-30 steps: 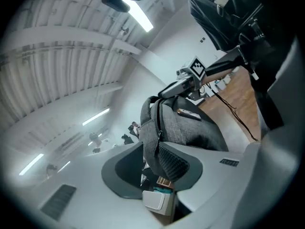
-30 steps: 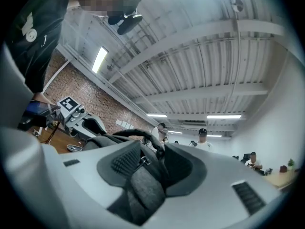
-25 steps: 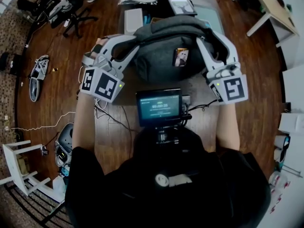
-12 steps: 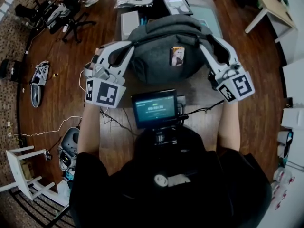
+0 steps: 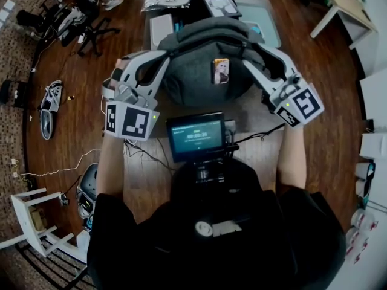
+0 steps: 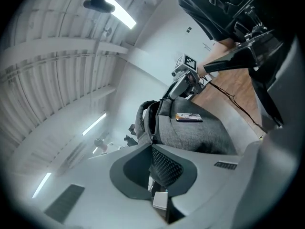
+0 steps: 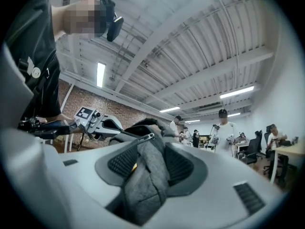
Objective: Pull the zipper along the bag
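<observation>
Where one grey bag (image 5: 193, 71) stands, two grippers flank it. The left gripper (image 6: 151, 148) has just closed, jaws together at the bag's side. The right gripper (image 7: 151, 142) has just spread wide around one fabric fold (image 7: 143, 185).

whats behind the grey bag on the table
Behind the grey bag lie a white box and a pale blue tray, with a clear packet farther back. The bag hides the box's and tray's near parts.

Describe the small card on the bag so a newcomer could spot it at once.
A grey bag stands on the table. On its near face, just right of middle, sits a small upright card, the only colourful patch on the plain grey fabric.
</observation>
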